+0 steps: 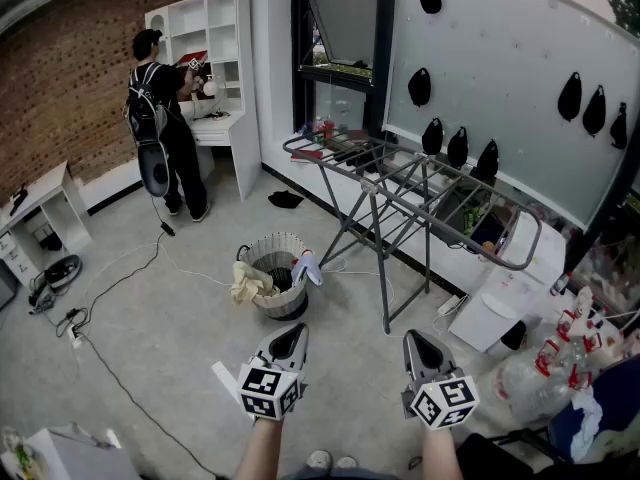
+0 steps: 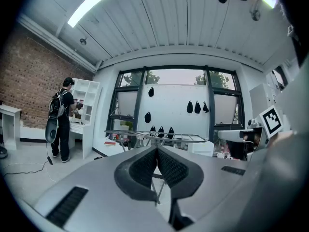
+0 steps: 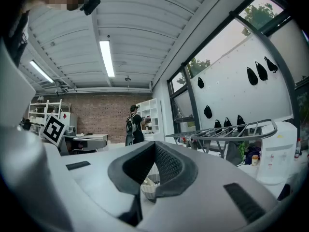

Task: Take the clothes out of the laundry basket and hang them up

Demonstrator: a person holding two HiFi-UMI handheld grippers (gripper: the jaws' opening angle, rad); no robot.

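Grey floor [image 1: 150, 308]: concrete, with cables trailing across it on my left.
Drying rack [image 1: 415, 183]: grey metal, unfolded along the window wall, ahead and to my right.
Person [image 1: 165, 118]: far off, back to me, at a white shelf unit.
Laundry basket [image 1: 285, 303]: round, on the floor just left of the rack's near leg, ahead of both claws.
Clothes [image 1: 248, 283]: in the basket; a cream piece drapes over its left rim and a white-and-pink piece [image 1: 305, 268] over its right.
Left claw [image 1: 298, 333]: my jaws are pressed together on nothing, well short of the basket.
Right claw [image 1: 414, 338]: closed tight too, empty, beside the left.
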